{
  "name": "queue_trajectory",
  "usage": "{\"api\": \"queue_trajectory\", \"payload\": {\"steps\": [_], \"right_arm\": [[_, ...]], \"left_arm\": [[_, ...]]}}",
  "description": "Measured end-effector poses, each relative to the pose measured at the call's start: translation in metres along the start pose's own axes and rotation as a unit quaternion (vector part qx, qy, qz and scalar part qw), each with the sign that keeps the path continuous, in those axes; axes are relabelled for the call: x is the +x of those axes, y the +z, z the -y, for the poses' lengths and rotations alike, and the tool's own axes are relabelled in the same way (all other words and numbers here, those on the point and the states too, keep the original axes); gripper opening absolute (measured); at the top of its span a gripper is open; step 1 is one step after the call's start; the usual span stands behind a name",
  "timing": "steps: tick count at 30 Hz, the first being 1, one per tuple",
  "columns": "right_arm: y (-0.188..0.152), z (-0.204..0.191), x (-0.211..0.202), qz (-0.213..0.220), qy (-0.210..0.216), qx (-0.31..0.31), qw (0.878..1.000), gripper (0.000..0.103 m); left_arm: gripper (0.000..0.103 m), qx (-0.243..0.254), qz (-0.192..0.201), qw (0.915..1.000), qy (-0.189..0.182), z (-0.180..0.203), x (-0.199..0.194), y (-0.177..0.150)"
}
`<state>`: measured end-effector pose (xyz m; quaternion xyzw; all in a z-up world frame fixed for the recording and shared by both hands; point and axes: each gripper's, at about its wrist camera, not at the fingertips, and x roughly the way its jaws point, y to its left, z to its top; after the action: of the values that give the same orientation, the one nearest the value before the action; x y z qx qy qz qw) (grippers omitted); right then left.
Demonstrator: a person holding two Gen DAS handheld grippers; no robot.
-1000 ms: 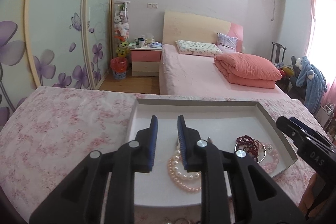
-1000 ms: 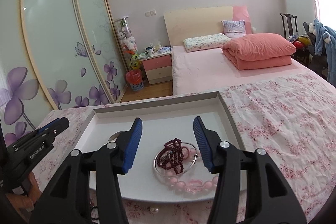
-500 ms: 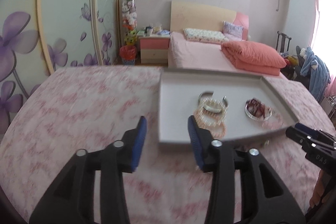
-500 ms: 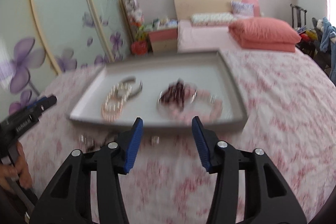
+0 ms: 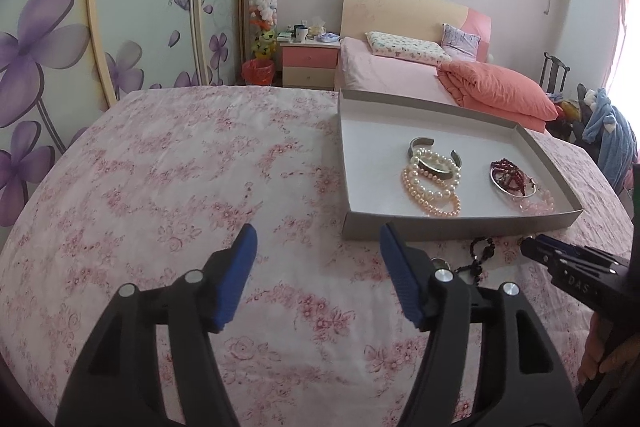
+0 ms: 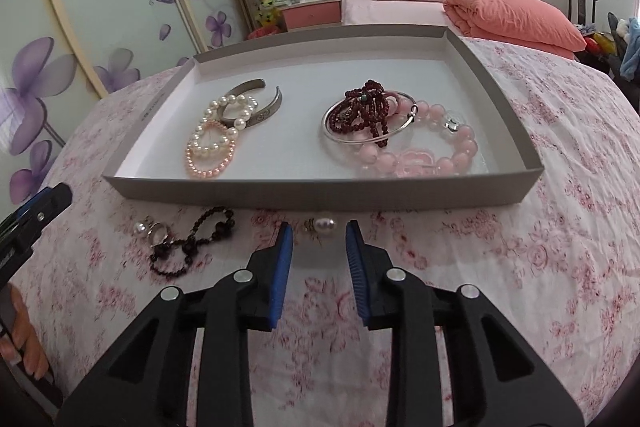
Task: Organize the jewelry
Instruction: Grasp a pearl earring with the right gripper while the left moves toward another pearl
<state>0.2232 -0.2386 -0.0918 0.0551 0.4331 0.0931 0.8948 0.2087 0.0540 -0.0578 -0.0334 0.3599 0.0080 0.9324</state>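
A shallow grey cardboard tray [image 6: 320,193] with a white inside lies on a counter covered with a pink flowered cloth [image 6: 560,227]. In the left part of the tray there is a silver open cuff bracelet [image 6: 256,105], with a white pearl bracelet [image 6: 224,123] lying across it and a peach-pink pearl bracelet [image 6: 210,157] touching them at the near side. In the right part lies a thin silver bangle [image 6: 366,135]; a dark red beaded bracelet [image 6: 370,107] is piled on it, and a pale pink bracelet of big round beads [image 6: 440,151] lies just beside, partly under the bangle.

On the cloth in front of the tray, outside it, are three loose pieces: a small ring with a white pearl [image 6: 322,225], a black beaded string [image 6: 192,243] twisted in loops, and a second silver ring with a pearl [image 6: 150,230] touching the black string at its left.

The right hand-held gripper [image 6: 319,239] points down at the cloth just before the small pearl ring. Its jaws are closing, with nothing between the blue pads, and the ring lies a little beyond the tips.

The left hand-held gripper [image 5: 318,241] is over the bare cloth, left of the tray's near corner. Its jaws are opening and they hold nothing.
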Motion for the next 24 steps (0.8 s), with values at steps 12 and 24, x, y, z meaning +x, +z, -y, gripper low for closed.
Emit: {"api": "queue_trajectory", "payload": {"steps": [12,24], "right_arm": [[-0.003,0.000,-0.001,0.005,-0.024,-0.020,1.000,0.017],[-0.014,0.041,-0.022,0.005,-0.054,0.016,0.998,0.017]], "left_arm": [[0.063,0.012,-0.019,0.9996,-0.018,0.010,0.006,-0.005],[0.058,0.107,-0.079,0.9892,-0.062,0.056,0.023,-0.028]]}}
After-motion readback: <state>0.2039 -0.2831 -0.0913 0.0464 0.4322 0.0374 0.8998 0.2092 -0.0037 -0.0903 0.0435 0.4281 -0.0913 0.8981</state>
